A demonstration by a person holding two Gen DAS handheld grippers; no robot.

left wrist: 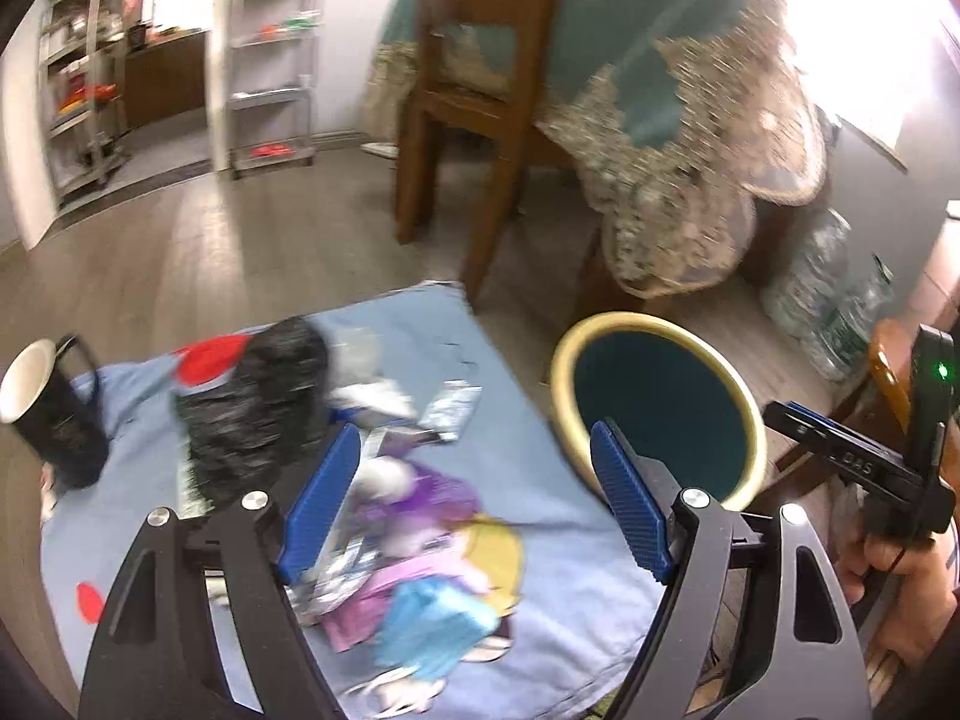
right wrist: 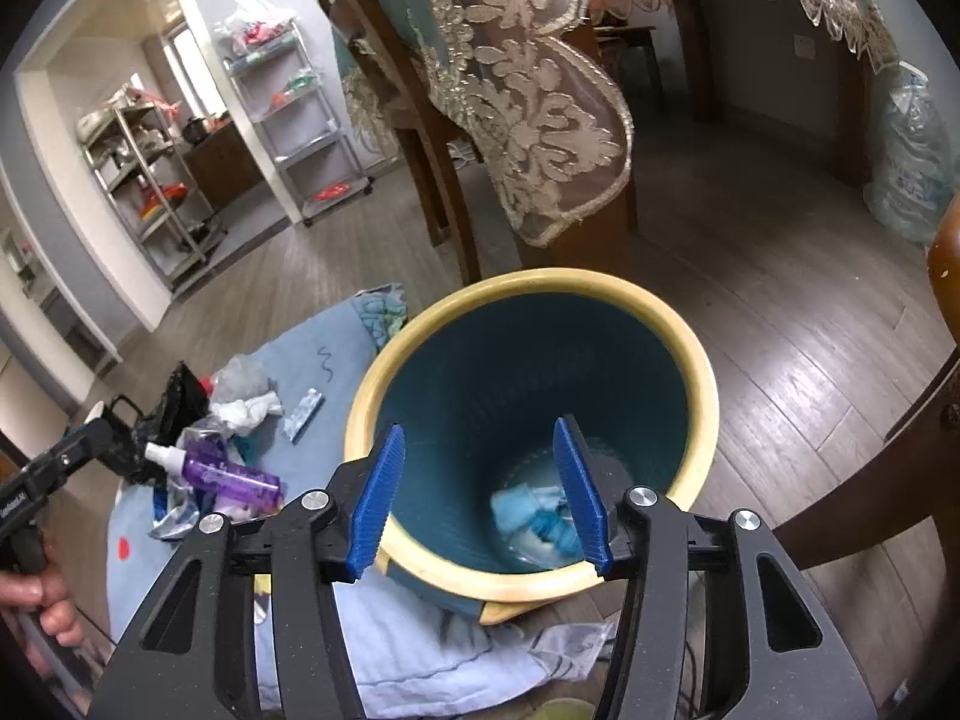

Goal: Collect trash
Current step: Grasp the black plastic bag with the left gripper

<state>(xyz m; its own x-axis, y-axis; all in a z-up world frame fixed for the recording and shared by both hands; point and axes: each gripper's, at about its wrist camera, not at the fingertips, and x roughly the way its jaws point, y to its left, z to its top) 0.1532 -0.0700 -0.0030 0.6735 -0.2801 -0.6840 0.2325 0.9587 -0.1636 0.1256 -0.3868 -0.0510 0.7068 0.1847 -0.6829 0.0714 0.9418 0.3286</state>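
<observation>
A round bin (right wrist: 702, 384) with a cream rim and teal inside stands on the floor beside a light blue cloth (right wrist: 336, 348); it also shows in the left wrist view (left wrist: 561, 384). Blue and white trash (right wrist: 528, 516) lies at its bottom. My right gripper (right wrist: 480, 492) is open and empty, right over the bin's mouth. My left gripper (left wrist: 477, 504) is open and empty above a trash pile on the cloth (left wrist: 570, 588): a purple spray bottle (right wrist: 234, 474), a black crumpled bag (left wrist: 258, 408), white tissue (right wrist: 252, 408), a foil wrapper (left wrist: 450, 411) and a blue wad (left wrist: 432, 624).
A black mug (left wrist: 54, 414) stands at the cloth's left edge. A wooden chair (left wrist: 480, 96) and a table with a lace cloth (right wrist: 528, 90) stand behind. Plastic water bottles (left wrist: 834, 300) sit at the right. Metal shelves (right wrist: 150, 186) stand far left.
</observation>
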